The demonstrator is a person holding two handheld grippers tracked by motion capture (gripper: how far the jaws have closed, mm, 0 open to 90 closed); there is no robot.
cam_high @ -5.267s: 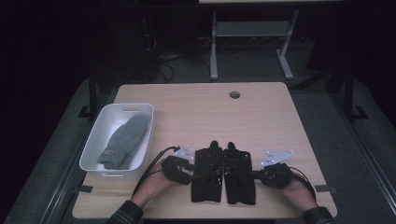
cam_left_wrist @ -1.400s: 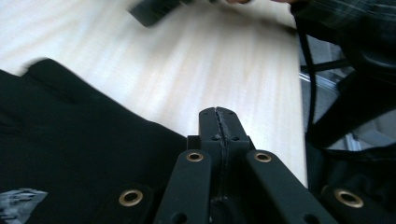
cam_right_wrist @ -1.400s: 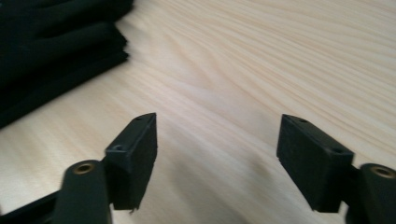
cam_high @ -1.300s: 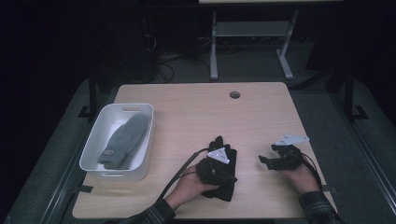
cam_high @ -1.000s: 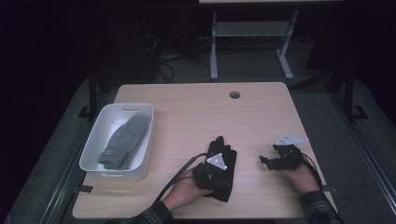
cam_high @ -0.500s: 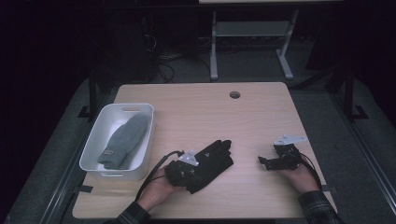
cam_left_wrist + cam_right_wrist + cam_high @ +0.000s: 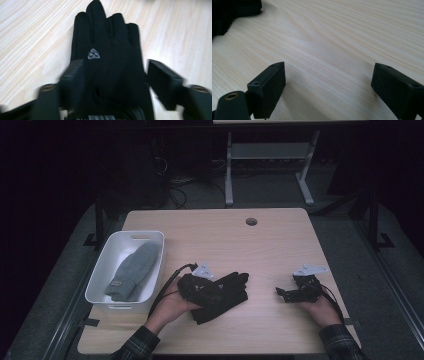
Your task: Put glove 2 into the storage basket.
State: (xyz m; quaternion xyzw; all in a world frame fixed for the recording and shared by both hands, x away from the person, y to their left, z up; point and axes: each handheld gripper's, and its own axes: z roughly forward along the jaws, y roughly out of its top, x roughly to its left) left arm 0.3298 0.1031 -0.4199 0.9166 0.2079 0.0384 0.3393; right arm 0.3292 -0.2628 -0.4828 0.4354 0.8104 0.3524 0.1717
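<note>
You are seated at the near edge of a pale wooden table (image 7: 280,240). Your left gripper (image 7: 202,287) sits over the cuff end of the black gloves (image 7: 222,292), which lie stacked near the middle of the table. Their long axis slants from the cuff, near and left, to the fingertips, far and right. In the left gripper view the glove runs straight away between the jaws, which have just been opening and now stand wide on either side of the fabric; whether a pad still brushes the cloth is hard to tell through the blur. Your right gripper (image 7: 292,292) rests well to the right of the gloves, jaws spread wide over bare wood and holding nothing; they too have just opened further. The left hand is plainly the nearer one. The white bin (image 7: 97,280) at the far left holds a grey mitten (image 7: 132,272). Compared with a second ago, the gloves have shifted left and swung from pointing far to pointing far-right.
</note>
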